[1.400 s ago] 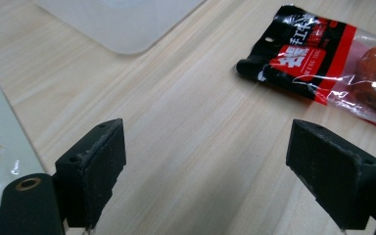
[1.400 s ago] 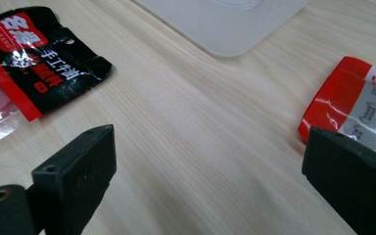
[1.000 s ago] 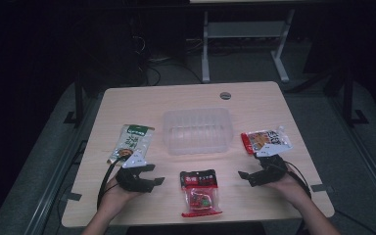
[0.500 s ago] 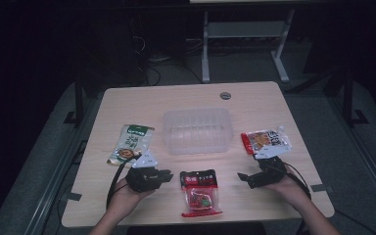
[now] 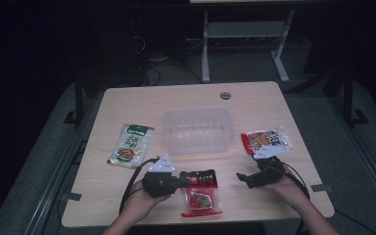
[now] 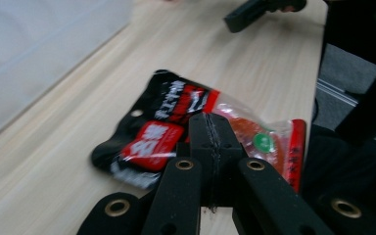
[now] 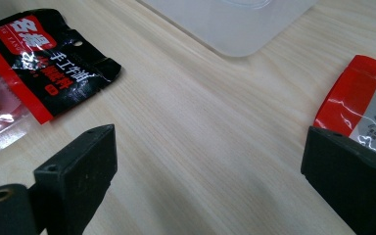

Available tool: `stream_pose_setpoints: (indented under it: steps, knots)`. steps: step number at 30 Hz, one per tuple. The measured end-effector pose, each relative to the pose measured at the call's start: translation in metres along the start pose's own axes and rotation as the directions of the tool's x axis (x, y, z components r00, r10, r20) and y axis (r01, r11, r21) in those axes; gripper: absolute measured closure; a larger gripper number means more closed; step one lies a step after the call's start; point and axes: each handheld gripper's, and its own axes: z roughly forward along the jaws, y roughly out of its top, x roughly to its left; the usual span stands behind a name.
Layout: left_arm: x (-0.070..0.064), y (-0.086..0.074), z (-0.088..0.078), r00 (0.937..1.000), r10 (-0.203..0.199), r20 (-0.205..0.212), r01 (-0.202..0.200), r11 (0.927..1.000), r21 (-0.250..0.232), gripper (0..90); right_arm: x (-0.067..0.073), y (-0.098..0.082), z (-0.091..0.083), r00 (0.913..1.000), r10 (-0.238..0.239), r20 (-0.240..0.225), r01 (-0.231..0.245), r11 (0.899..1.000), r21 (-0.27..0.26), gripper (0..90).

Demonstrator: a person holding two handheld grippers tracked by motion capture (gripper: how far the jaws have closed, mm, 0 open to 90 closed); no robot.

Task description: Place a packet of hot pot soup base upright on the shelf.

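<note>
On the table (image 5: 127,98) lie three snack packs and a clear plastic box (image 5: 197,130). The box sits in the middle, toward the far side. A green pack (image 5: 130,145) lies to its left and a red and white pack (image 5: 266,141) lies to its right. The black and red pack (image 5: 200,193) lies at the near edge, between the two hands. The left gripper (image 5: 176,183) is at the left edge of that pack. Its jaws have just been closing, and in the left gripper view they are pressed tight together with nothing between them; the black and red pack (image 6: 186,129) lies just past the tips, flat on the wood. So the jaws have shut without catching the pack. The right gripper (image 5: 243,178) rests near the red and white pack, and its jaws stand wide apart over bare wood, with the corner of that pack (image 7: 367,112) beside one jaw. It looks like the job is to put the packs into the box, and none is inside yet. The step now seems to be picking up the black and red pack. Next, I think the left jaws need to open again, slide low so one goes under the thin edge, and then squeeze. The pack is flat and slippery, so it may slide away.
</note>
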Motion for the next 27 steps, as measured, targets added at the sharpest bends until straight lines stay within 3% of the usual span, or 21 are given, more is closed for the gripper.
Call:
stream_pose_setpoints:
  steps: [13, 20, 27]
  knots:
    - [-0.029, 0.009, 0.041, 0.9910, 0.037, 0.129, -0.043, 0.9979, 0.048, 89.7, 0.000, 0.000, 0.001, 1.0000, 0.007, -0.001, -0.007, 1.000, 0.001, 5.9]
    - [-0.042, 0.011, 0.060, 0.9859, 0.052, 0.159, -0.064, 0.9953, 0.072, 89.7, 0.000, 0.000, 0.001, 1.0000, 0.001, -0.002, -0.001, 1.000, 0.002, 6.0]
    - [-0.044, 0.007, 0.071, 0.9842, 0.065, 0.164, -0.087, 0.9877, 0.130, 89.7, -0.001, 0.000, 0.000, 1.0000, 0.008, -0.005, -0.008, 1.000, -0.002, 6.0]
